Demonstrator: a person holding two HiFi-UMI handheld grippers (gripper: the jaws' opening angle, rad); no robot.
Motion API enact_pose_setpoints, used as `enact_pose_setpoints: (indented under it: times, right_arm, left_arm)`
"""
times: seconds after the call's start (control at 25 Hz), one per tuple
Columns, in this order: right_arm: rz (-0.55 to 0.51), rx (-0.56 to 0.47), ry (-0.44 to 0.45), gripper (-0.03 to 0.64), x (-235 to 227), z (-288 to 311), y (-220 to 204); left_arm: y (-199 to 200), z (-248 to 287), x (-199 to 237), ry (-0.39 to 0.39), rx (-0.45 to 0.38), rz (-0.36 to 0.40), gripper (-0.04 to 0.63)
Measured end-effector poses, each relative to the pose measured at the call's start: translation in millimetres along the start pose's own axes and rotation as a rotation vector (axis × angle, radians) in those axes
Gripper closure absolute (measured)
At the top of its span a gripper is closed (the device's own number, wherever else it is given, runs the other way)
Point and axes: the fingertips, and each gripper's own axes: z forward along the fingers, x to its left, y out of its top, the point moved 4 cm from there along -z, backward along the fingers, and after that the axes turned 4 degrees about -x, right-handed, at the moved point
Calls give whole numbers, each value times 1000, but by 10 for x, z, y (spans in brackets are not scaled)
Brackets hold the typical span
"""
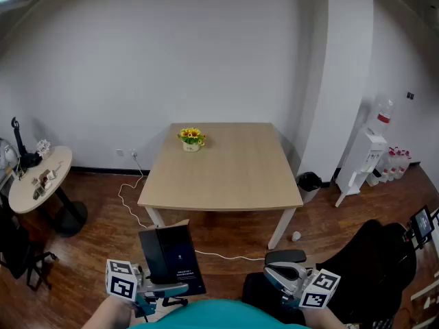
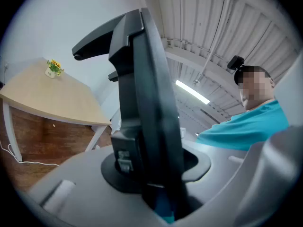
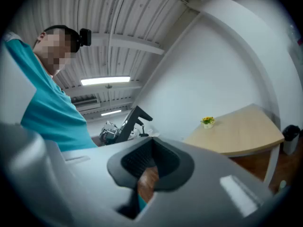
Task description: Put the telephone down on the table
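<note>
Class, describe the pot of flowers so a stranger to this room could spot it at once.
Find the square light-wood table by the white wall. Near its far left corner sits the pot of flowers. It is the only thing on that tabletop: yellow and orange blooms in a small white pot.

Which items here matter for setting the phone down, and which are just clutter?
Job:
telephone, held in left gripper
wooden table, the target

Clutter:
flower pot on that table
round side table
water dispenser
bin
floor cable
</note>
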Motion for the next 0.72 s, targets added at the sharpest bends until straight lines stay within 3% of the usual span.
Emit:
enact_pose_setpoints:
  times: [0.36, 0.56, 0.72]
  right_arm:
    - [8, 4, -11, 615, -341, -24, 16]
    - [-1, 22, -27, 615, -509, 456, 48]
    - [-18, 32, -61, 614, -701, 1034, 143]
  left_arm:
    - [81, 287, 193, -7, 9, -29, 410]
    - [304, 123, 593, -48, 8, -46, 410]
    - [662, -92, 1063, -92, 19, -18, 410]
